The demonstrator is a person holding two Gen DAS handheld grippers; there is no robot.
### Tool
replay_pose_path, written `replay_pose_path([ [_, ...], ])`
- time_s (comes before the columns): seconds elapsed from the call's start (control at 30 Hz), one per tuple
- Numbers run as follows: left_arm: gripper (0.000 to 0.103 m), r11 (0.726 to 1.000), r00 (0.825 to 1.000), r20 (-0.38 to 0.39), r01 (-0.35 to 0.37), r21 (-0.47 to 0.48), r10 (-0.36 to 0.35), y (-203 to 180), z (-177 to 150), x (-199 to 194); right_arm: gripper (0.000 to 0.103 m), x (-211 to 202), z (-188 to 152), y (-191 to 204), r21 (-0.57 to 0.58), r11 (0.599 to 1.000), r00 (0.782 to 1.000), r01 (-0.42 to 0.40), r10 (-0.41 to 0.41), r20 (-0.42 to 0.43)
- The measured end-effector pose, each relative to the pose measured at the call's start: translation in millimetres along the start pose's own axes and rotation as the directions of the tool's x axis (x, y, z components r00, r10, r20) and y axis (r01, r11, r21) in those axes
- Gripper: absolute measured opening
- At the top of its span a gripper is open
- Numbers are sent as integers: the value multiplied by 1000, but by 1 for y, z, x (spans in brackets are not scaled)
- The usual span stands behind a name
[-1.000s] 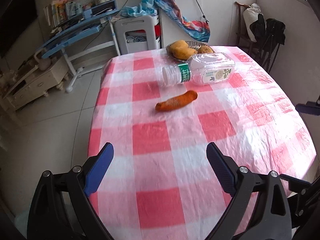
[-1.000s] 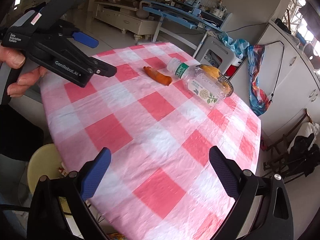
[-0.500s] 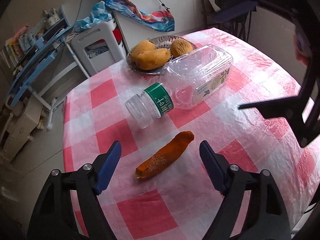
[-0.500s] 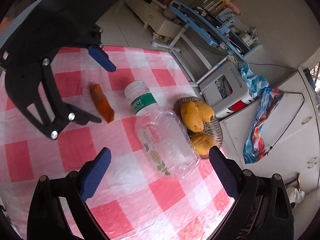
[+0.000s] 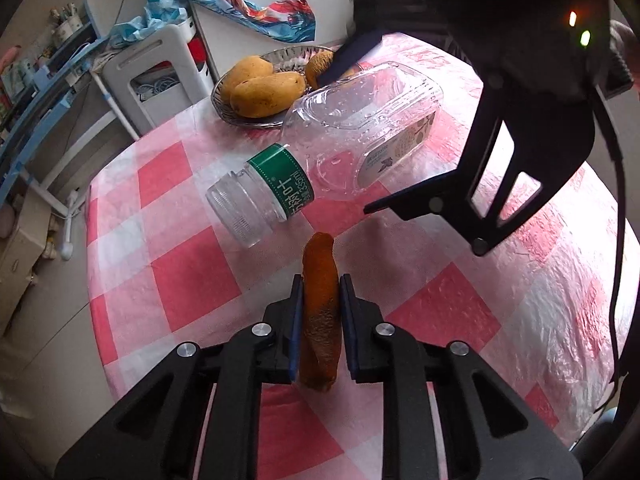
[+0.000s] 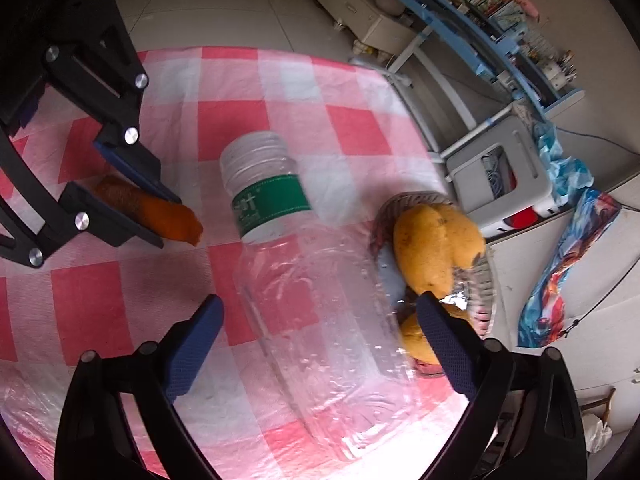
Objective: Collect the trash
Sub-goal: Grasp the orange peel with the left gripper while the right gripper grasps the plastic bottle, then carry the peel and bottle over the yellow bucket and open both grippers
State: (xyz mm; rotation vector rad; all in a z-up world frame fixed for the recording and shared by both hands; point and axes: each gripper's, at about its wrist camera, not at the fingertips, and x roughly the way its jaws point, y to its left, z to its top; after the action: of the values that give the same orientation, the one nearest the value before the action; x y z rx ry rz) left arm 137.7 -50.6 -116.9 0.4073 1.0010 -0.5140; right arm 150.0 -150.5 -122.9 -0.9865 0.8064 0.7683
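An orange strip of fruit peel [image 5: 320, 312] lies on the pink checked tablecloth [image 5: 192, 264]. My left gripper [image 5: 320, 284] is closing on it, and both blue pads press its sides. A clear empty plastic bottle [image 6: 304, 272] with a green label lies on its side just beyond. My right gripper [image 6: 320, 304] straddles the bottle's body with its jaws closing. Its fingertips [image 6: 200, 336] stand a little off the bottle's sides. The right wrist view shows the peel [image 6: 168, 216] between the left gripper's fingers.
A metal bowl [image 5: 256, 122] of yellow mangoes [image 5: 264, 88] sits right behind the bottle, touching it. The table's edge falls away at the left of the left wrist view. A white stool [image 5: 160, 76] and a blue desk [image 6: 460, 28] stand on the floor beyond.
The left gripper moved forward over the peel and shut on it. The right gripper came in over the bottle, which now lies between its fingers.
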Motion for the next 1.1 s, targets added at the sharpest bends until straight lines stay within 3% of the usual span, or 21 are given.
replay_pose_path([
  [0.07, 17, 1000, 1000, 7, 13, -26, -13, 6, -2, -7, 72, -3, -3, 0, 50, 998, 999, -31, 32, -3],
  [0.17, 16, 996, 999, 25, 26, -89, -24, 17, -6, -16, 64, -12, -12, 6, 146, 989, 999, -33, 34, -5],
  [0.43, 16, 967, 993, 116, 62, -246, -34, 19, -30, -59, 57, -60, -56, 52, 436, 898, 996, -59, 21, 92],
  [0.5, 16, 960, 992, 128, 52, -275, -17, 14, -36, -66, 57, -70, -66, 59, 515, 851, 990, -100, 33, 138],
  [0.57, 16, 951, 992, 127, 37, -306, 2, 11, -44, -72, 57, -80, -80, 63, 603, 779, 978, -172, 58, 202],
  [0.67, 16, 937, 991, 122, -4, -350, 50, 5, -63, -86, 57, -92, -94, 66, 695, 649, 942, -310, 111, 317],
  [0.77, 16, 913, 986, 142, -22, -408, 87, 1, -88, -111, 57, -115, -94, 81, 692, 585, 893, -423, 140, 428],
  [0.93, 16, 833, 975, 174, -18, -553, 137, 0, -148, -157, 57, -146, -82, 135, 596, 577, 809, -559, 222, 544],
  [1.03, 16, 777, 969, 192, -1, -630, 157, -5, -182, -177, 57, -153, -71, 174, 531, 621, 799, -577, 295, 523],
  [1.1, 16, 754, 964, 207, 12, -657, 165, -12, -199, -188, 58, -155, -64, 199, 494, 637, 791, -591, 339, 510],
])
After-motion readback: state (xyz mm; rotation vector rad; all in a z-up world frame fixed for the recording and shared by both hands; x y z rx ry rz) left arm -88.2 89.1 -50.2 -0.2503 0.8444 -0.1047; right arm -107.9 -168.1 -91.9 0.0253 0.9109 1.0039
